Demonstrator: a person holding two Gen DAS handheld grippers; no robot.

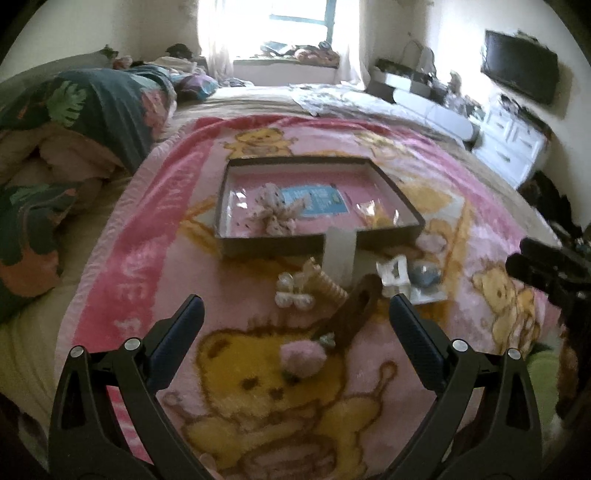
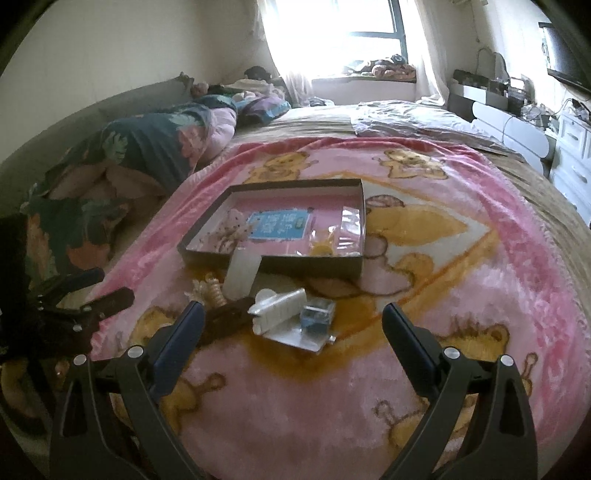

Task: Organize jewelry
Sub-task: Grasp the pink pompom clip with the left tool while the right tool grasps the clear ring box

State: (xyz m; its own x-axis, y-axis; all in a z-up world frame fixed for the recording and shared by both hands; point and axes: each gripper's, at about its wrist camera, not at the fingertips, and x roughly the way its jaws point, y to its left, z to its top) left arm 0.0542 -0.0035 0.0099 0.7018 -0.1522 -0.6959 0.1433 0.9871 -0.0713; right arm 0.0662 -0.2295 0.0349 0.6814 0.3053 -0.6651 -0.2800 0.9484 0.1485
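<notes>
A shallow dark box (image 1: 273, 246) (image 2: 317, 264) lies on a pink bear blanket; inside are a pale bow hair piece (image 1: 275, 212) (image 2: 231, 225), a blue card (image 1: 316, 199) (image 2: 279, 223) and a yellow item in a clear bag (image 1: 378, 216) (image 2: 325, 243). In front of it lie a white clip (image 1: 338, 254) (image 2: 242, 275), a beige spiral tie (image 1: 330, 286) (image 2: 214, 291), a white bow (image 1: 293, 293), a brown clip (image 1: 354, 308) (image 2: 225, 317), a pink pom-pom (image 1: 303, 356), a white claw clip (image 1: 393, 275) (image 2: 279, 308) and a blue piece (image 1: 426, 277) (image 2: 314, 315). My left gripper (image 1: 295, 317) (image 2: 92, 291) is open over the brown clip. My right gripper (image 2: 293, 325) (image 1: 546, 266) is open near the claw clip.
The pink blanket (image 1: 122, 280) (image 2: 480, 295) covers a bed. A rumpled floral quilt (image 1: 74, 122) (image 2: 147, 147) lies to the left. A white dresser (image 1: 513, 136) (image 2: 572, 155) and a wall screen (image 1: 521, 66) stand on the right, a bright window (image 2: 354, 22) at the back.
</notes>
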